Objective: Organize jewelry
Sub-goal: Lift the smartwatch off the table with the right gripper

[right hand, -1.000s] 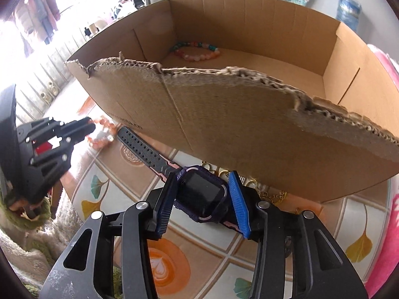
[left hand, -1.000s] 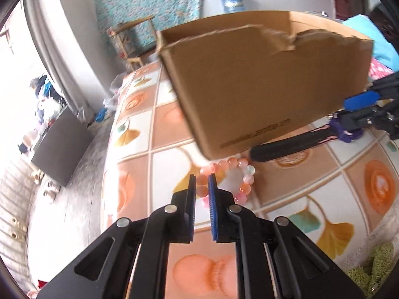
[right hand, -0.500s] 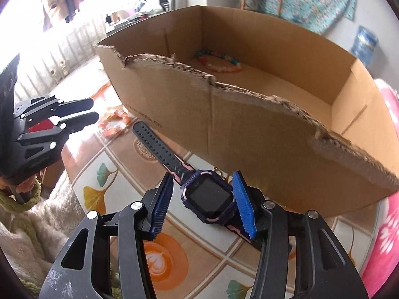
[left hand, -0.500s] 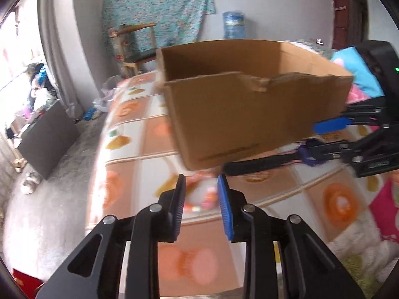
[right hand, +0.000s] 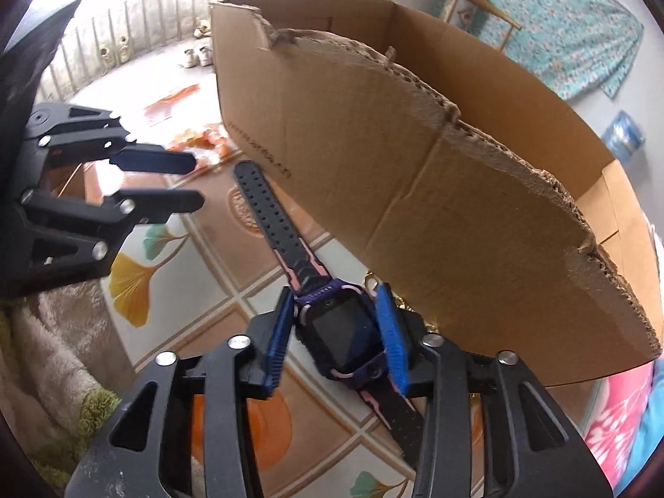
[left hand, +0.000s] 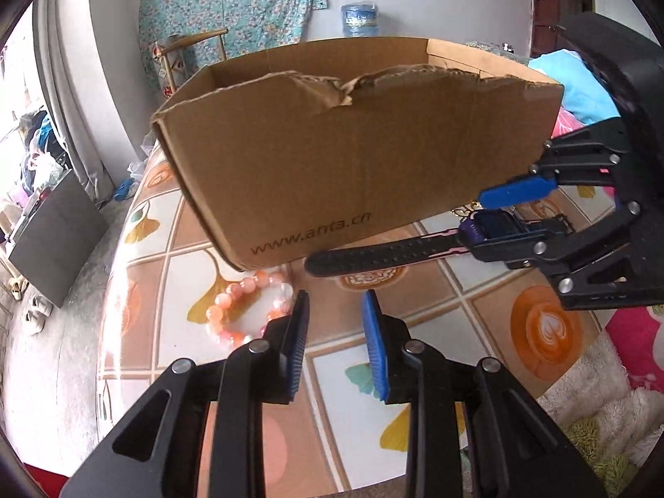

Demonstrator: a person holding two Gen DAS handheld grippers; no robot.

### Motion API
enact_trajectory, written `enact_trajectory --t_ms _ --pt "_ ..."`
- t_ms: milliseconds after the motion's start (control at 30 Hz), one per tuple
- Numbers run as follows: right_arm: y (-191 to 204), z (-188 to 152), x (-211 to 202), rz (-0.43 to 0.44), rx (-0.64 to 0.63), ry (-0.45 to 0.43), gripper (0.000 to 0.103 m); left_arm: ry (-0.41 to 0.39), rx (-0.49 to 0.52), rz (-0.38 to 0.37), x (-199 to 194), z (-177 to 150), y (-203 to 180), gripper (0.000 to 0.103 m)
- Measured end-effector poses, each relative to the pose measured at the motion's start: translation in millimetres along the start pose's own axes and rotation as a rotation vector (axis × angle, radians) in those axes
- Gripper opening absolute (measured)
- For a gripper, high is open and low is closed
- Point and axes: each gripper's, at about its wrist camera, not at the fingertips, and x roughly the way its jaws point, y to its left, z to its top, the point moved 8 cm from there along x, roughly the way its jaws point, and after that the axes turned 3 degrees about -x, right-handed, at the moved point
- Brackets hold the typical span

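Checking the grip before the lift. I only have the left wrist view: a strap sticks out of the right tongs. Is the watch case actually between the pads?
Observer: Yes. The right wrist view shows the watch case between the right tongs' blue pads, one pad against each side.
Operator: Screen up or down?
Observer: Up, facing the camera, and dark.
Operator: Where's the other strap?
Observer: The second strap runs back toward the camera, beneath the tongs' frame.
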Motion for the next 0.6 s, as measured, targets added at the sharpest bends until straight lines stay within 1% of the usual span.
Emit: enact_trajectory --t_ms 33,67,133,233,400,467,533,567,600 --pt "0 -1 -5 0.008 -0.005 -0.002 0.024 0.000 -0.004 -0.004 -1 -1 1 0.026" --pt "2 -3 -7 0.014 -0.012 -0.004 0.023 0.000 -0.006 -0.008 -2 -1 1 0.026" --pt "5 -8 -10 0.015 -0.017 -0.010 0.023 0.001 -0.007 -0.020 -5 -3 0 0.026" --pt "5 -16 -16 0.045 0.000 -0.014 0.023 0.003 -0.002 -0.032 -5 -2 -2 0.026" --pt "4 -22 -22 0.097 0.046 -0.012 0.023 -0.034 0.008 -0.069 -2 14 -11 0.026" --pt "-2 -18 -22 0.114 0.077 -0.016 0.023 -0.038 0.021 -0.090 3 20 -15 0.026" --pt "-14 -12 -21 0.124 0.105 -0.038 0.024 -0.036 0.037 -0.096 11 25 -19 0.026" --pt "-16 -9 -21 0.129 0.114 -0.050 0.025 -0.024 0.049 -0.094 17 26 -21 0.026" --pt "-17 -6 -21 0.125 0.117 -0.057 0.028 -0.014 0.055 -0.081 21 26 -21 0.026"
